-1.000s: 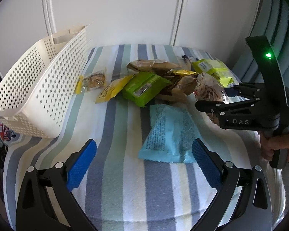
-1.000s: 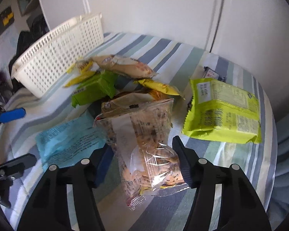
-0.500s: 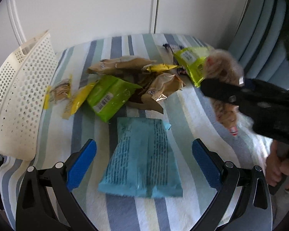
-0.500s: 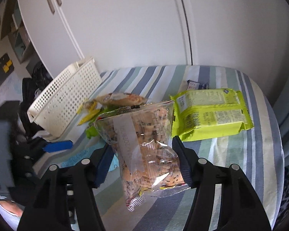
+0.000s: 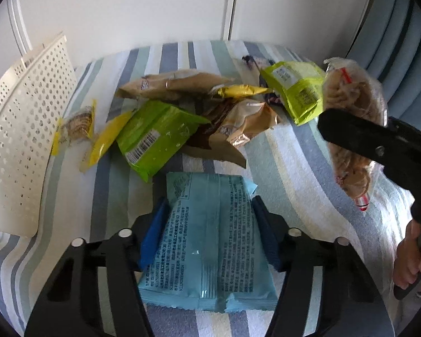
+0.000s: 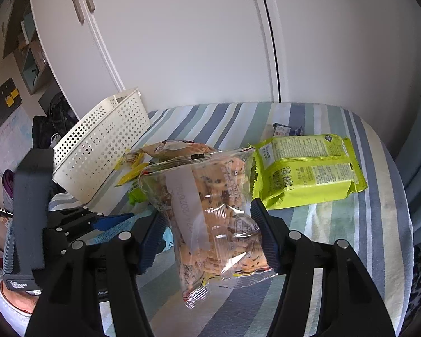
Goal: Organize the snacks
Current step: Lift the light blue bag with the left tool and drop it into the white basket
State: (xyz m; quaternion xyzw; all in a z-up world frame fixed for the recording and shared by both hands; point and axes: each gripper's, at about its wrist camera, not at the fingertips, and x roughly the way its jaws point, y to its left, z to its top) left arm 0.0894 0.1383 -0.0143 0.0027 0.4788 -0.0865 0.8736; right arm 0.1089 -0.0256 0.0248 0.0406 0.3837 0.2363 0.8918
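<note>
My left gripper (image 5: 210,224) has closed its blue pads on the light blue snack packet (image 5: 210,233), which lies flat on the striped cloth. My right gripper (image 6: 210,236) is shut on a clear bag of cookies (image 6: 210,210) and holds it up off the table; the same bag (image 5: 353,118) hangs at the right of the left wrist view. A white perforated basket (image 5: 19,146) stands at the left edge of the table, also seen as the basket (image 6: 103,143) from the right wrist. Loose snack packets (image 5: 199,106) lie heaped in the middle.
A lime-green packet (image 6: 308,171) lies at the table's right side, a bright green one (image 5: 154,137) and small yellow ones (image 5: 103,140) lie near the basket. White cupboard doors (image 6: 196,42) stand behind the round striped table (image 6: 350,238). A person's hand (image 5: 412,255) shows at right.
My left gripper moved forward over the light blue packet and closed on it. My right gripper lifted the cookie bag up from the table.
</note>
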